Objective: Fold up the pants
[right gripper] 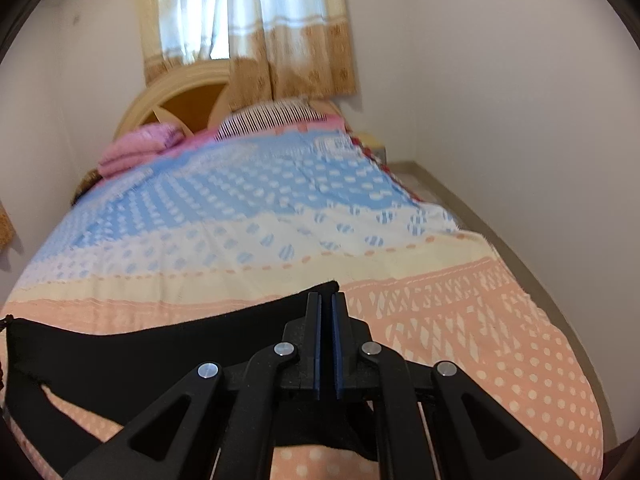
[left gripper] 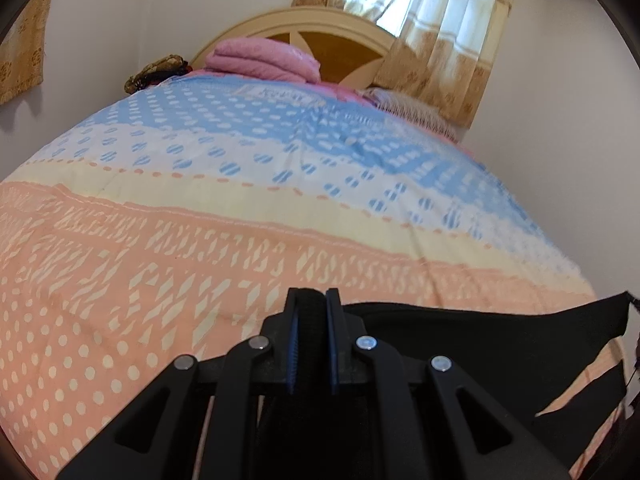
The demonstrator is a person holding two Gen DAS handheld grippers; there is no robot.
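My left gripper (left gripper: 313,300) clamps one end of the black pants (left gripper: 480,340), my right gripper (right gripper: 326,300) the other; they stretch between, at six o'clock above the bedspread (left gripper: 200,208).

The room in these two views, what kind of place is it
Most likely a home bedroom. A bed with a patterned bedspread fills the view, a rounded cream headboard stands at its far end with a folded pink blanket before it, and floral curtains hang over a bright window.
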